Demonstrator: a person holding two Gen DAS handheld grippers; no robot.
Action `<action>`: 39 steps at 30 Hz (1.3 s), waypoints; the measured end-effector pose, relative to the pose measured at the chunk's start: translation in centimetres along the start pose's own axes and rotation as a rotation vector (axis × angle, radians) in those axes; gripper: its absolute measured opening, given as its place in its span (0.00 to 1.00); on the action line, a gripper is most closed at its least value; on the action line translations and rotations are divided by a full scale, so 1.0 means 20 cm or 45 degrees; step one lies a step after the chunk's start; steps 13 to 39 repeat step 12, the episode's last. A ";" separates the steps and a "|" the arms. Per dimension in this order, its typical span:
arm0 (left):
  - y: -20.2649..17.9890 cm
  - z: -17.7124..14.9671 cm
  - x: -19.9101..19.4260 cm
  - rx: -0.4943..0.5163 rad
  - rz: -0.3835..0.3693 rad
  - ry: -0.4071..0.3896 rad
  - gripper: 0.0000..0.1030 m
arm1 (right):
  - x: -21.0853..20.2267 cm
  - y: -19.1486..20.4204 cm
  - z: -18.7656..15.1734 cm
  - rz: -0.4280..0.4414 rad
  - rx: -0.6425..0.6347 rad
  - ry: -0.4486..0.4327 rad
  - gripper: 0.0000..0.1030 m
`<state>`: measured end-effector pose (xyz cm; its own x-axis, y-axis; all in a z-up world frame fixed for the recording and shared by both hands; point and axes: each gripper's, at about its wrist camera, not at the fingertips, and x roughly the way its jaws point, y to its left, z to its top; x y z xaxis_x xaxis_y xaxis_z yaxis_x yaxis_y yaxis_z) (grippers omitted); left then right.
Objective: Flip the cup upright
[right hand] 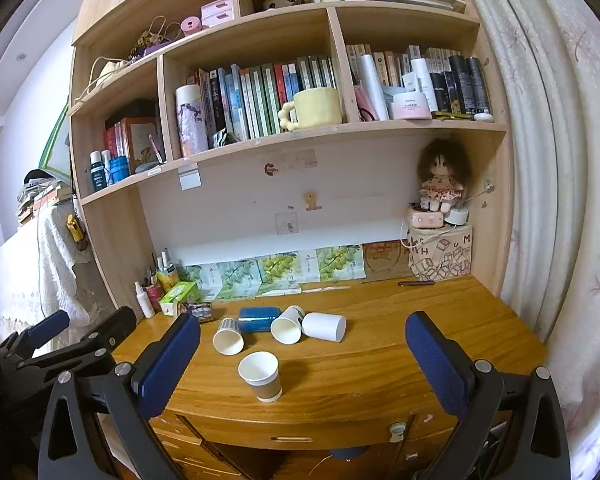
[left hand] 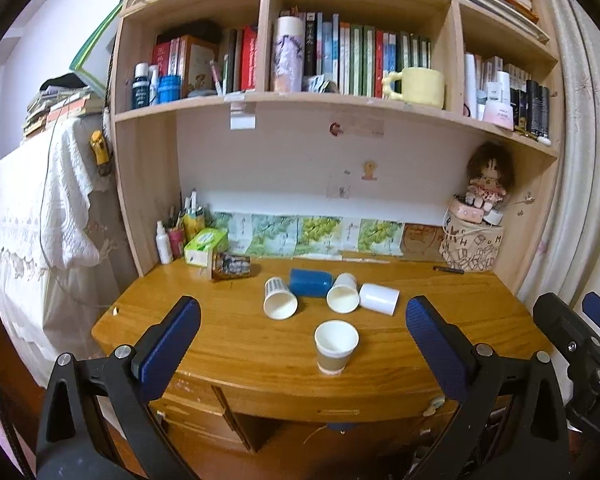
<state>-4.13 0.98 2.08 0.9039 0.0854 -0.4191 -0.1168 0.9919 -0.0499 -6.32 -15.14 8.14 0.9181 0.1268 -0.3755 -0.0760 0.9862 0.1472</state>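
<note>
Right now both tools hang back off the front edge of the desk (left hand: 228, 344), jaws spread wide and holding nothing: the left gripper (left hand: 302, 320) and the right gripper (right hand: 302, 334) each frame the cups from a distance.

One paper cup (left hand: 335, 346) with a brown sleeve already stands upright nearest the front edge. Behind it, a row lies tipped over: a printed cup (left hand: 278, 298), a blue cup (left hand: 310, 282), a white paper cup (left hand: 343, 293) and a plain white cup (left hand: 379, 299), the middle ones touching or nearly so.

Probably the next step is picking one fallen cup. The printed cup at the left end of the row looks the easiest choice, since its outer side is free. I would bring the jaws across its wall near the middle, squeeze lightly so the paper does not crush, lift it clear of the blue cup, then turn the wrist until the mouth faces up and set it down beside the upright cup.
</note>
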 end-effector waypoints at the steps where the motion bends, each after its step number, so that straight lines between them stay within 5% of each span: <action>1: 0.00 -0.01 0.00 -0.003 0.002 0.007 1.00 | 0.00 0.00 0.00 0.001 -0.003 0.009 1.00; 39: 0.01 -0.04 -0.03 -0.032 0.011 0.010 1.00 | -0.01 0.01 -0.05 0.038 -0.028 0.063 1.00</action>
